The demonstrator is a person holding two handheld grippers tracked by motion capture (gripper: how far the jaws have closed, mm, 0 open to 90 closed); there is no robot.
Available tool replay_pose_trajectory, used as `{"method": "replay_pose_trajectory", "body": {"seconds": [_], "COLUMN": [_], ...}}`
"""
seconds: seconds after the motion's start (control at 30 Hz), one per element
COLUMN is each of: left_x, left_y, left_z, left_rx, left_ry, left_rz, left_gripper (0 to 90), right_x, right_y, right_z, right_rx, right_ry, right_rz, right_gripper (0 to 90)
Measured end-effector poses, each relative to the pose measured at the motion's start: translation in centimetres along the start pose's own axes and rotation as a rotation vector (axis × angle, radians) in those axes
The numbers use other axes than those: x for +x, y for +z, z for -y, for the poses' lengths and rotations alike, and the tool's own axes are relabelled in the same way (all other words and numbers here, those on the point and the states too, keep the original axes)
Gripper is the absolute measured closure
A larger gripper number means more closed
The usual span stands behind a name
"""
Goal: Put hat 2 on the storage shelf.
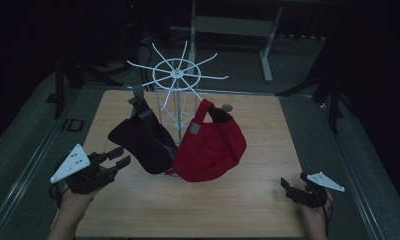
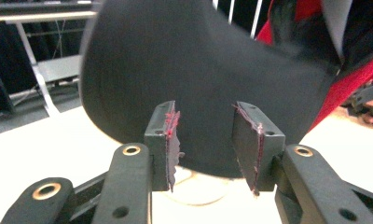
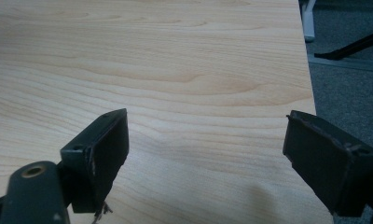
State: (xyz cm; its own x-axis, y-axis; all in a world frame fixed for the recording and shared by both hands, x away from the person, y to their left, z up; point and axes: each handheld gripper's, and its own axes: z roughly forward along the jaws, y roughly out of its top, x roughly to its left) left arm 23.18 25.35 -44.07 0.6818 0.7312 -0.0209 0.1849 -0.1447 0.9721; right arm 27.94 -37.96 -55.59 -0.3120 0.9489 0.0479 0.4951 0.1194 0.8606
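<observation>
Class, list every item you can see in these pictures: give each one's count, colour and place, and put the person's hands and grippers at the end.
Black cap: 1, black, hanging from the rack, left of the red cap.
Red cap: 1, red with a grey patch, hanging from the rack, right of the black cap, touching it.
Rack: 1, white wire, spoked top, standing mid-table at the back.
Table: 1, light wood, centre.
Small round thing: 1, greyish, on the table behind the red cap; too small to tell what.
Left gripper: 1, black, jaws apart, pointing at the black cap.
Right gripper: 1, black, jaws wide, over bare table at the right.
Hands: 2, bottom edge, one per gripper.
</observation>
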Motion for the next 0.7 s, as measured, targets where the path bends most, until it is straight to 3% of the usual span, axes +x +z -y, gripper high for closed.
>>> {"method": "replay_pose_trajectory", "body": {"seconds": [0.23,0.4,0.7], "left_x": [0.5,0.9,1.0], "left_y": [0.7,1.2,1.5], "left_z": [2.9,4.8,7.5], "left_rx": [0.047,0.081,0.122], "left_ry": [-0.029,-0.074,-0.095], "left_rz": [0.016,0.019,-0.025], "left_gripper": [60.9,60.9,61.0], "right_x": [0.1,0.1,0.1], "right_y": [0.0,0.0,0.0], "right_z": [0.0,0.0,0.0], "right_rx": [0.004,-0.001,-0.006], "right_ry": [-0.005,-0.005,-0.009], "right_rz": [0.005,0.007,0.015], "right_gripper": [14.1,14.1,14.1]}}
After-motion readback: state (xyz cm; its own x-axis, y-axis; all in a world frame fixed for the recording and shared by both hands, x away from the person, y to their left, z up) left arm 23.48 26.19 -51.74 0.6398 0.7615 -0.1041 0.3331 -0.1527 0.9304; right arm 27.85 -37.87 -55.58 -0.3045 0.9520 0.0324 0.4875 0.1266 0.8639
